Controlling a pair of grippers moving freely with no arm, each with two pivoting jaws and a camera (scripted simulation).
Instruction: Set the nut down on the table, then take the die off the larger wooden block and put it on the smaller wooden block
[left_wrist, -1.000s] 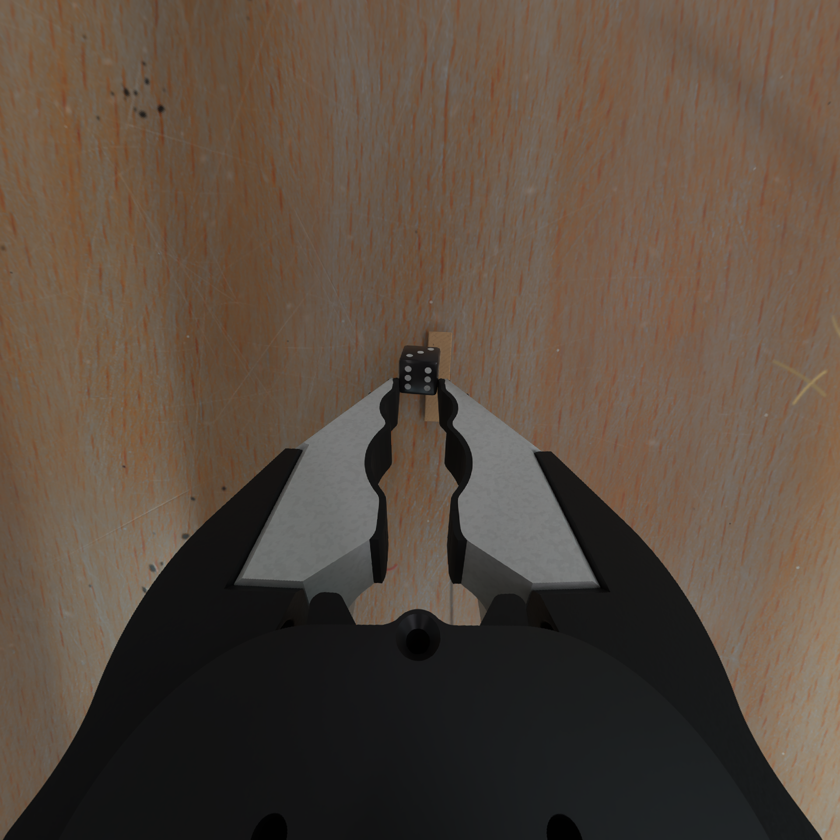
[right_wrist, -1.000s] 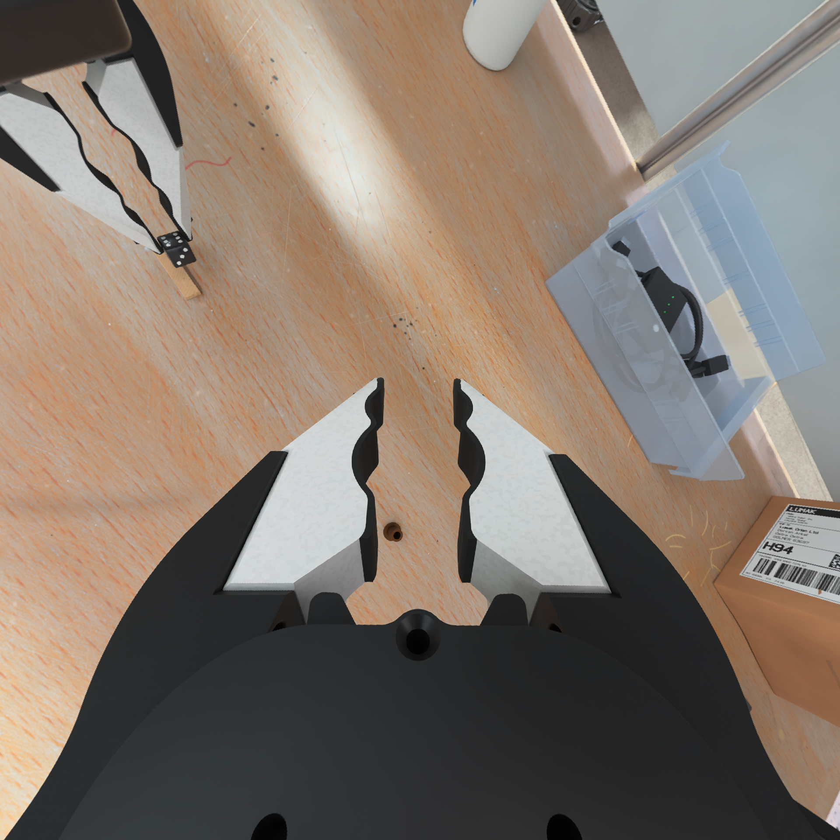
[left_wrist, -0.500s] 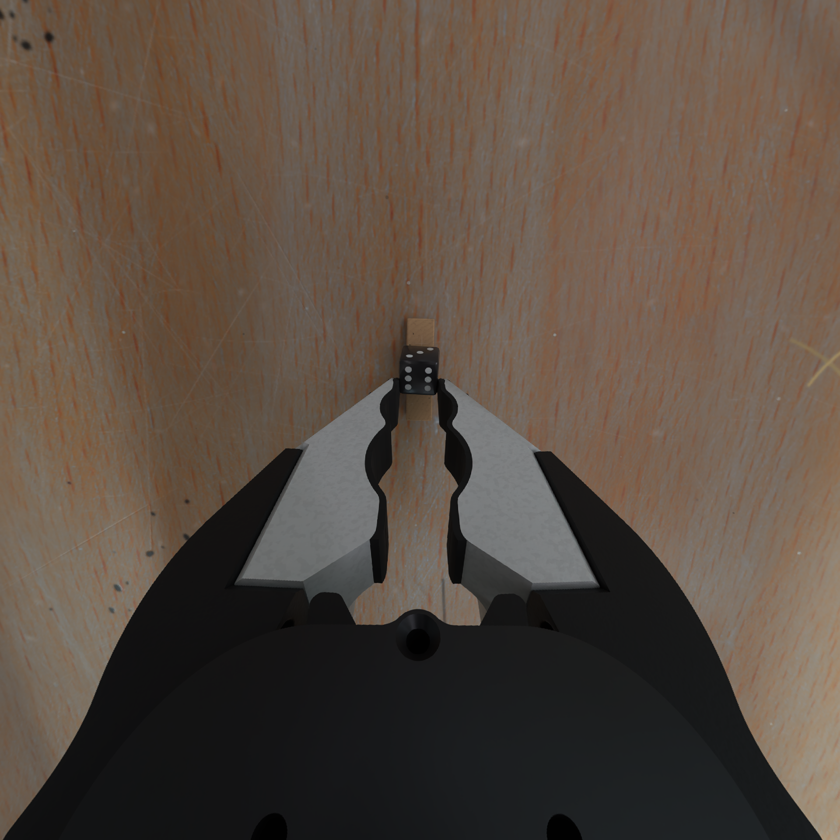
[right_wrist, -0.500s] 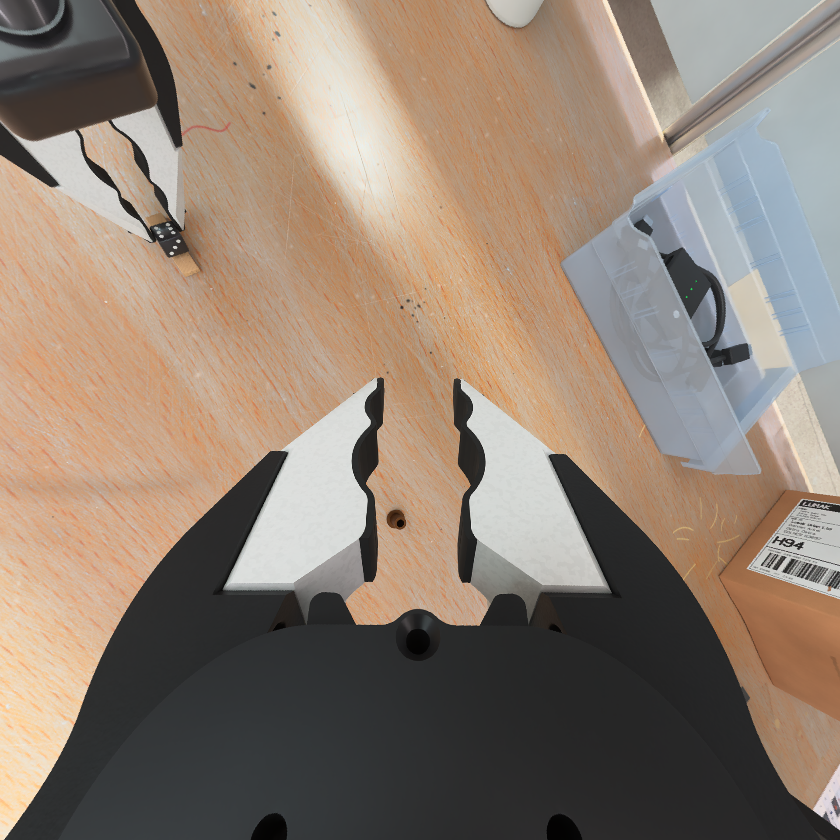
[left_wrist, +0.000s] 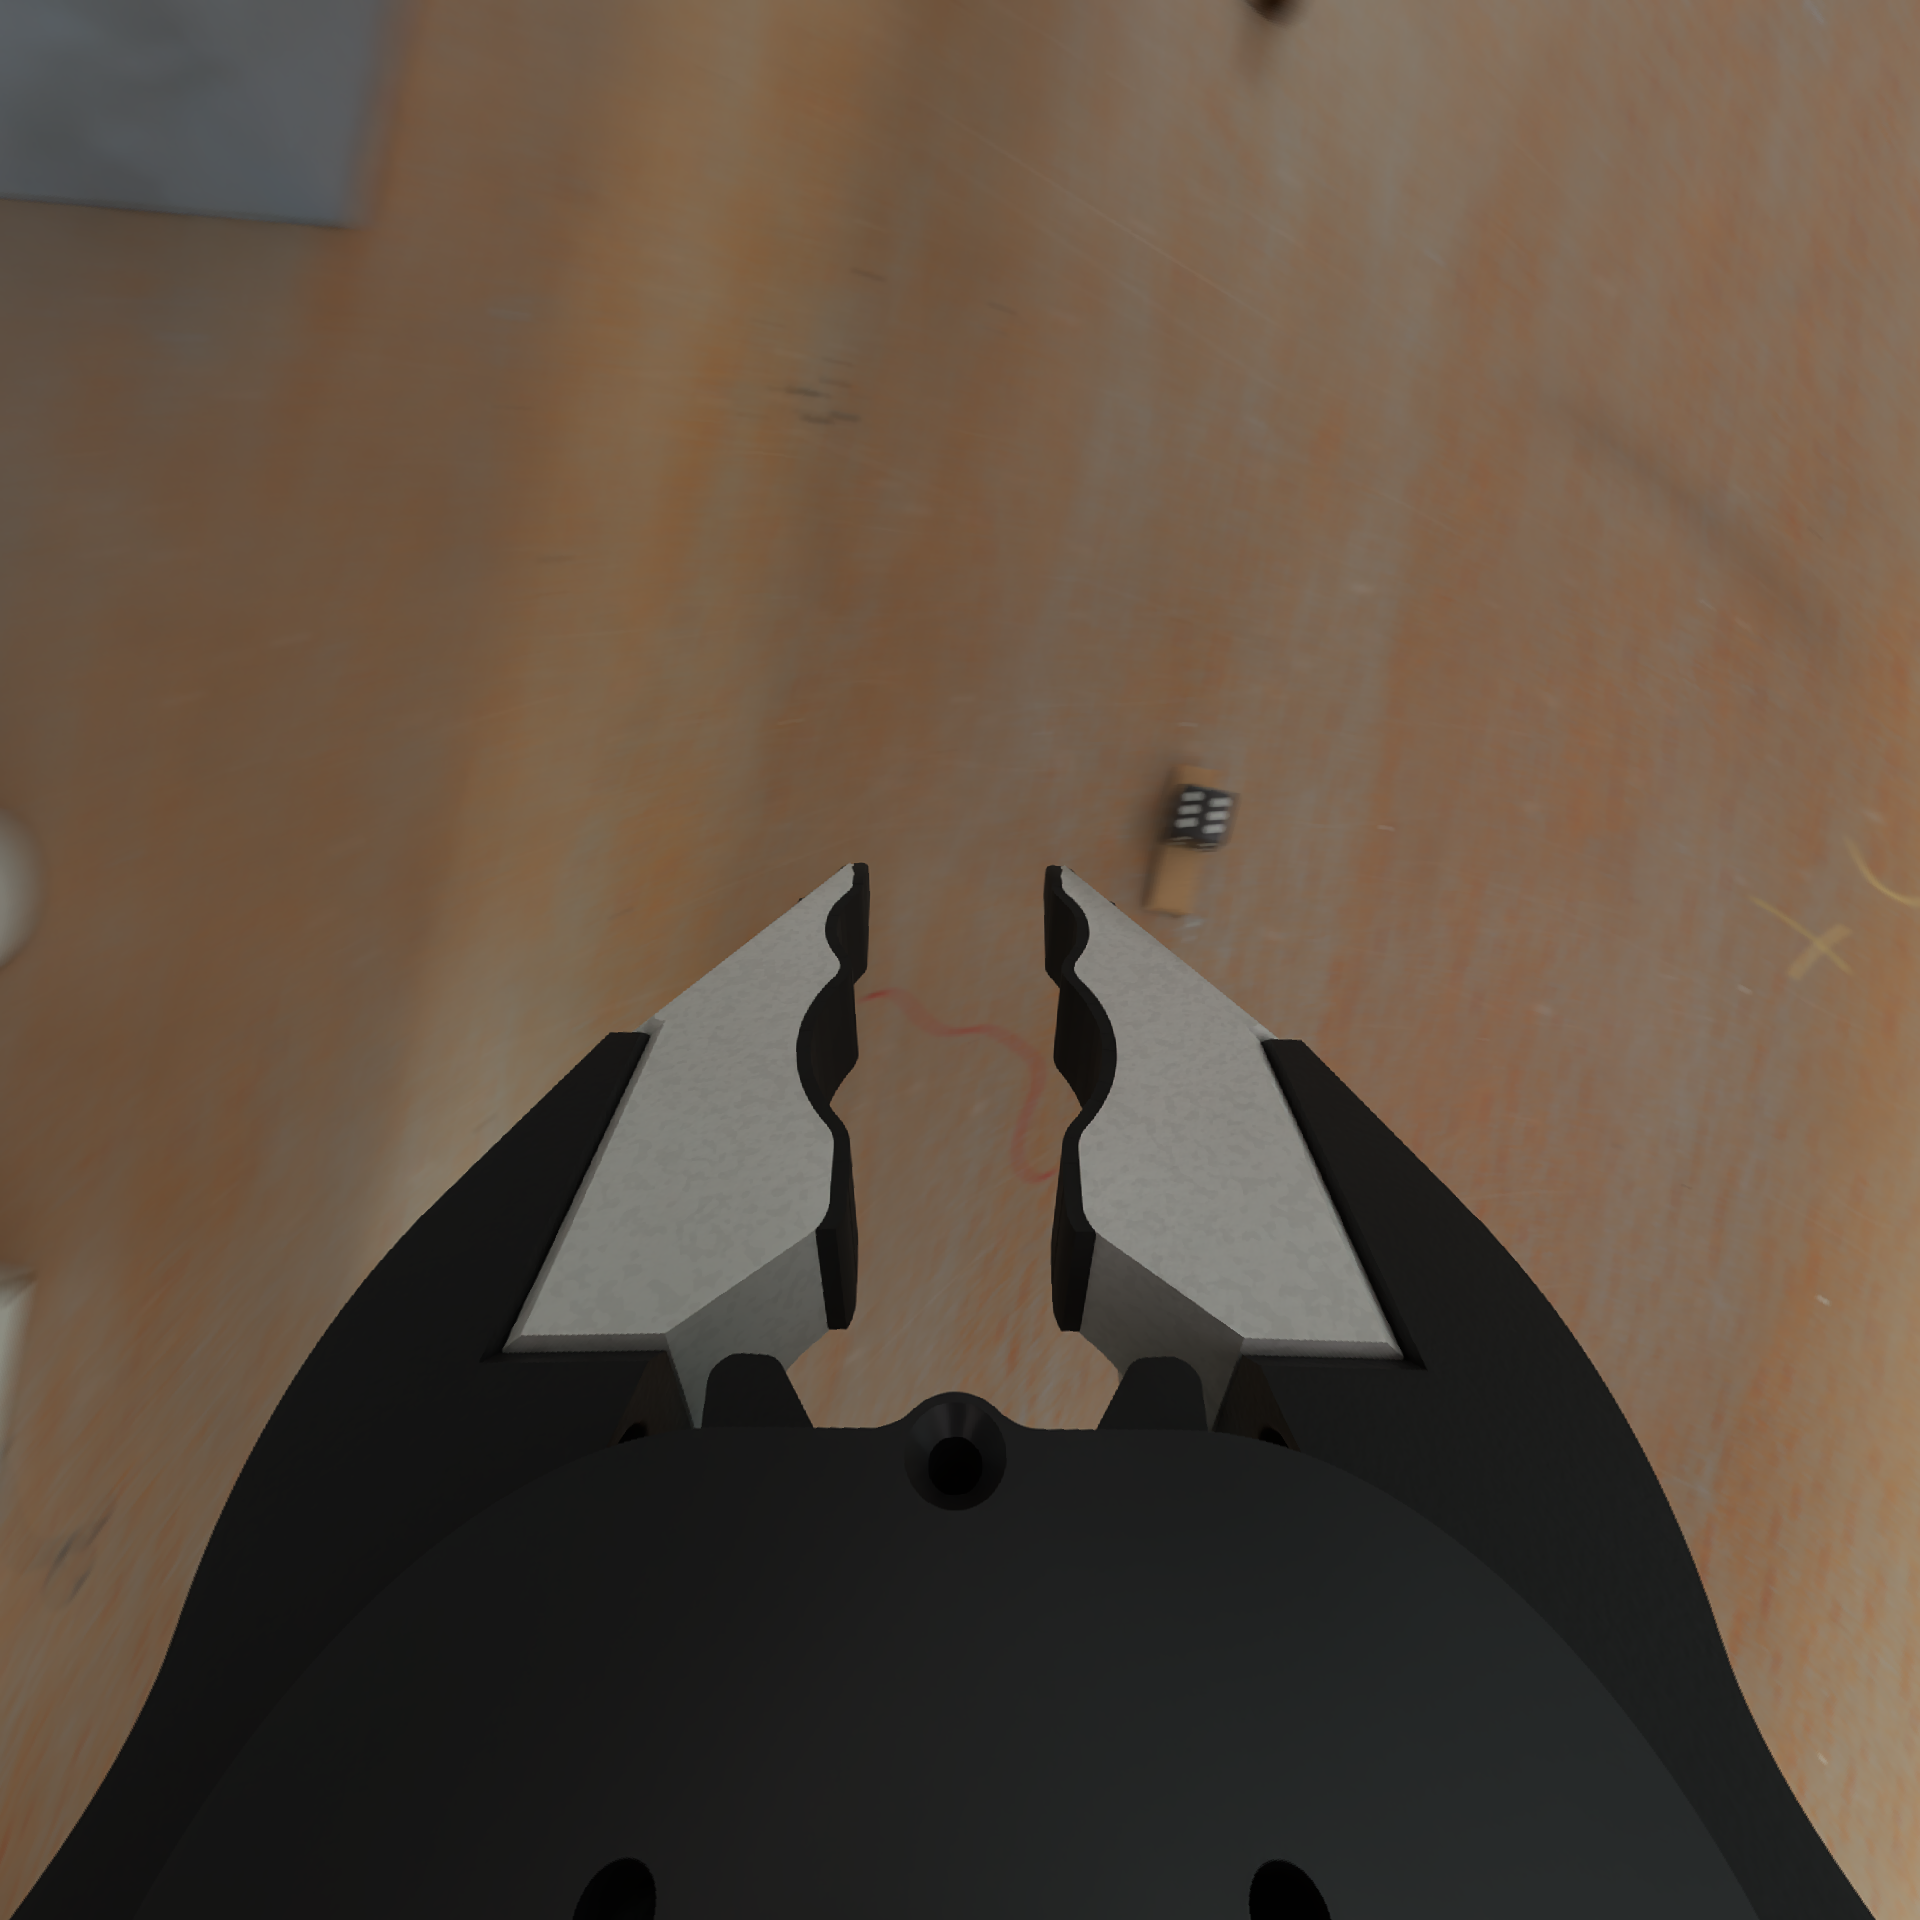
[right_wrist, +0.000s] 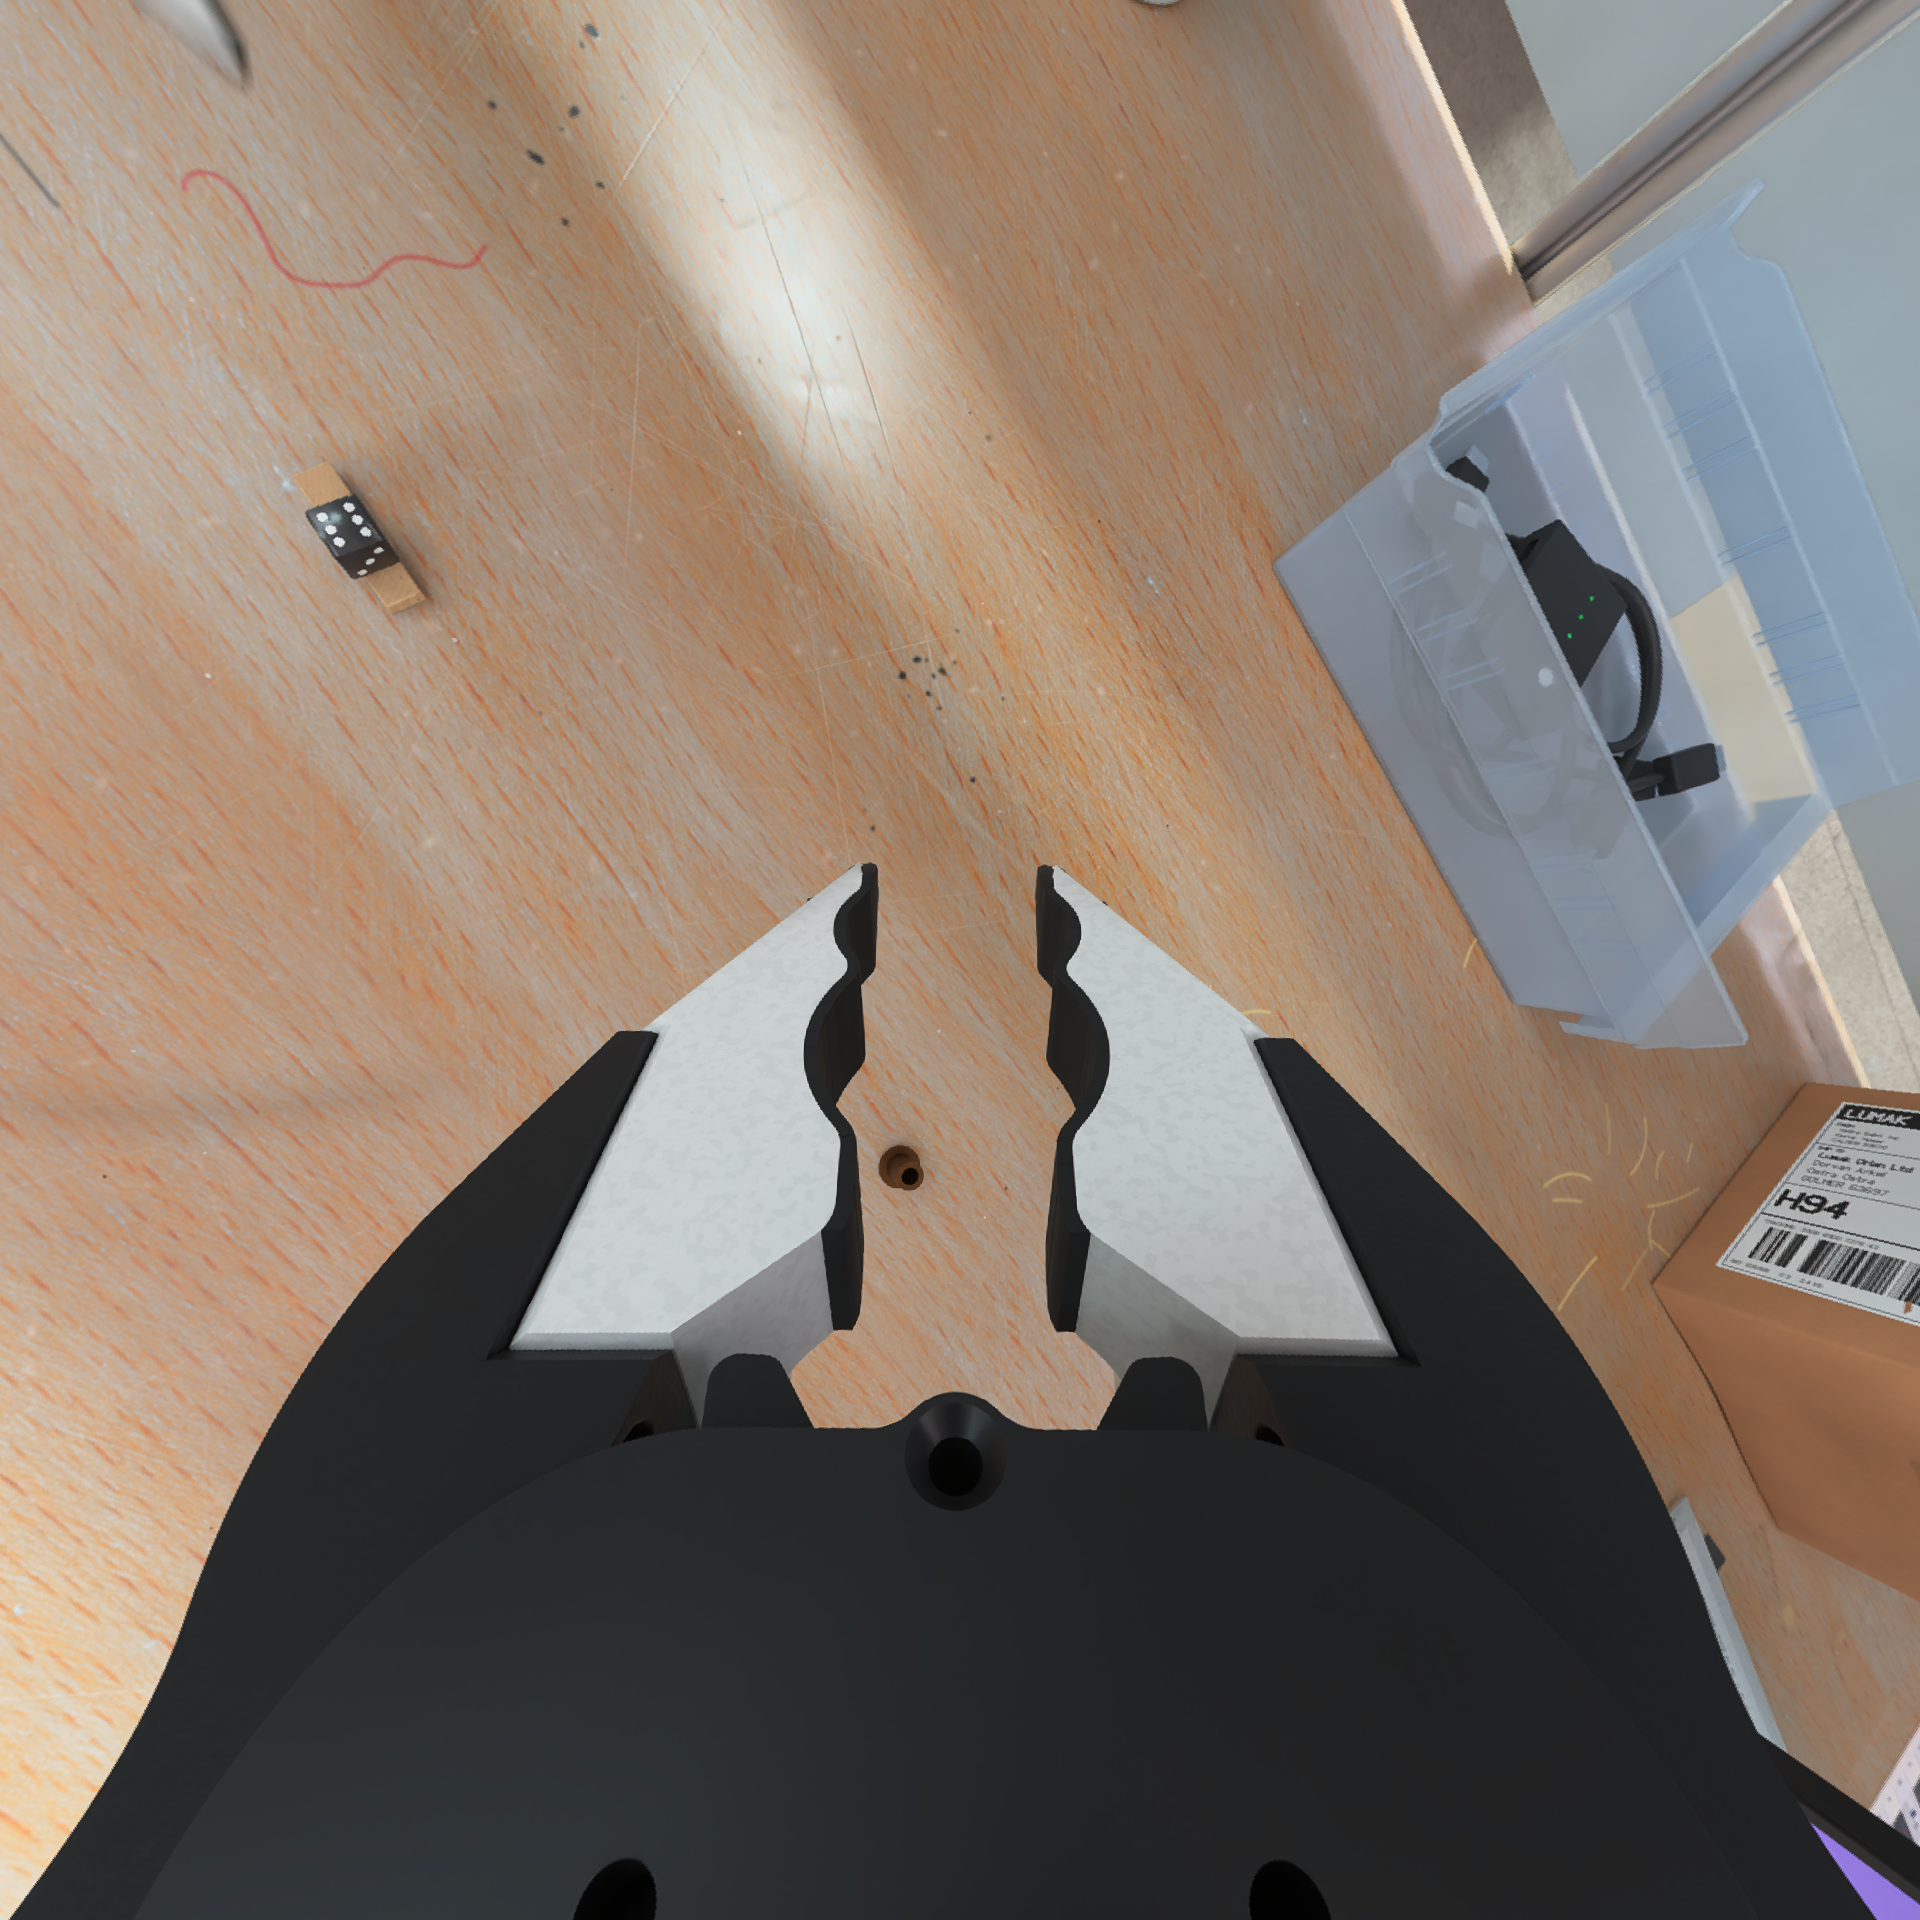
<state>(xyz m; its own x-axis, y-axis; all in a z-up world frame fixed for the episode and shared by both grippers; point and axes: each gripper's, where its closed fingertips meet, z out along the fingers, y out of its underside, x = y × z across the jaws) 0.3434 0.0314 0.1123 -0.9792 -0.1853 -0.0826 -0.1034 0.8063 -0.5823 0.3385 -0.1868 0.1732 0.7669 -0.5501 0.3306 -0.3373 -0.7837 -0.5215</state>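
Note:
The black die (left_wrist: 1203, 821) with white pips rests on a thin wooden block (left_wrist: 1172, 881) on the table. My left gripper (left_wrist: 956, 873) is open and empty, above the table and to the left of the die. The right wrist view also shows the die (right_wrist: 348, 535) on the block (right_wrist: 400, 587), far to the upper left. My right gripper (right_wrist: 956, 873) is open and empty. A small brown nut (right_wrist: 901, 1166) lies on the table below, between its fingers. No other wooden block shows in either view.
A red thread (right_wrist: 312, 249) lies on the wooden table (right_wrist: 623, 727). A clear plastic bin (right_wrist: 1621, 644) holding a black device sits at the right table edge. A cardboard box (right_wrist: 1808, 1351) stands below the bin. A grey sheet (left_wrist: 177, 104) lies at top left.
My left gripper has opened, let go of the die on the thin block, and drawn back up and to the left. The right gripper has shifted slightly, still open over the nut.

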